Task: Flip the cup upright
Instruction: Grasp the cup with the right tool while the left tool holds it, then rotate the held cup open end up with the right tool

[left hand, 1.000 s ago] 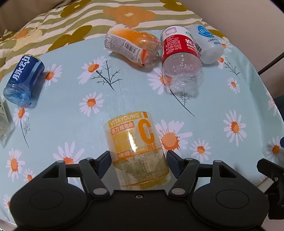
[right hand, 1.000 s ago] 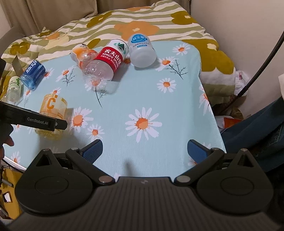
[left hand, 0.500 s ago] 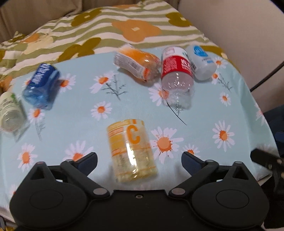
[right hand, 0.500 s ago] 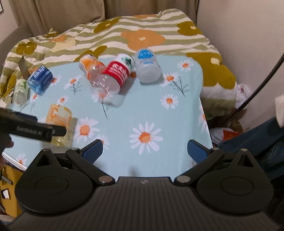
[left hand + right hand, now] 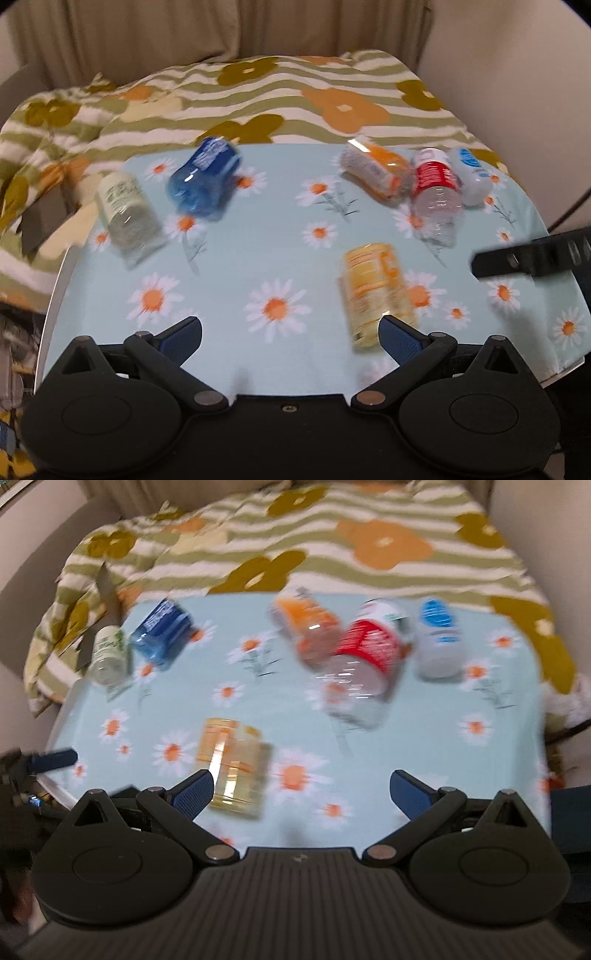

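Observation:
A yellow-orange cup (image 5: 375, 291) with a "C" on its label stands on the daisy-print table, free of both grippers; it also shows in the right wrist view (image 5: 234, 766). My left gripper (image 5: 290, 334) is open and empty, pulled back left of the cup, its right finger just in front of the cup's base. My right gripper (image 5: 301, 794) is open and empty above the table's near edge, the cup by its left finger. Both views are motion-blurred.
Several cut bottles lie on their sides: a blue one (image 5: 203, 181), a pale green one (image 5: 127, 214), an orange one (image 5: 376, 179), a red-labelled one (image 5: 436, 188) and a white one (image 5: 471, 177). A striped flowered blanket (image 5: 295, 96) lies behind the table.
My left gripper opened, let go of the yellow cup and drew back to the left. My right gripper moved left and forward toward the cup. The cup stays standing.

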Available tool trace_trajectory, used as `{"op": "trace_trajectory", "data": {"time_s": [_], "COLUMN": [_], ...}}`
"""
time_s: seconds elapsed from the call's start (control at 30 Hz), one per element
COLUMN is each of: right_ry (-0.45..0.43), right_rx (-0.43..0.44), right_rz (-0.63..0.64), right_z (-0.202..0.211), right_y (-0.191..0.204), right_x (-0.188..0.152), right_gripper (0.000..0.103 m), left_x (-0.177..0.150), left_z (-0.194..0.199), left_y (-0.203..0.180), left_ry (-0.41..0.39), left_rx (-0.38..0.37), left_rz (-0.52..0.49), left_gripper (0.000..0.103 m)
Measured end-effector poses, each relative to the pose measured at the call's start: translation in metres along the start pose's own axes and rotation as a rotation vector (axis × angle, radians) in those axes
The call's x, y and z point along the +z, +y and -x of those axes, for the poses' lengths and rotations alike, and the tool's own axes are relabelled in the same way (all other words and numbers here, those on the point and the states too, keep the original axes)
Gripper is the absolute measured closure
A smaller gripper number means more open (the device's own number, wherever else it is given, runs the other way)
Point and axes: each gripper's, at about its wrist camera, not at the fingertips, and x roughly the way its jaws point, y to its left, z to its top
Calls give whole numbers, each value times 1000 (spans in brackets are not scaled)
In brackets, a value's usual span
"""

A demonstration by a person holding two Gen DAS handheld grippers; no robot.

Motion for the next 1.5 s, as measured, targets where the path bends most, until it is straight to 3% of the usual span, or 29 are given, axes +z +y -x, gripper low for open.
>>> {"op": "trace_trajectory", "data": {"time_s": [0.37,0.5,0.6,0.7,1.0,1.3,1.37,1.5], "right_ry": [197,238,258,272,246,144,54,-252], "right_rx": [60,77,100,113,120,151,160,85], "right_rz": [-74,-142,-186,-209,-215,-208,-212,-164], "right_z": [-87,-105,-111,-117,-112,-76,-61,-41], "right_y": [28,24,20,19,19,22,24,42], "right_x": [41,43,43,43,40,38,35,12], "right_gripper": [0,7,13,28,32,32,32,31], "left_x": [-34,-36,-37,-39,-37,-25,-23,-23], "left_z": [-14,-16,-18,-19,-17,-3,0,-3], "left_y": [64,74,78,80,78,84,85,86], "left_ry": [71,73,79,87,88,52,41,38], "left_rx": [-60,-60,-58,-61,-75,-67,-64,-69], "left_rz": [123,120,112,109,103,101,98,97], "left_gripper": [0,0,0,0,0,0,0,0]}}
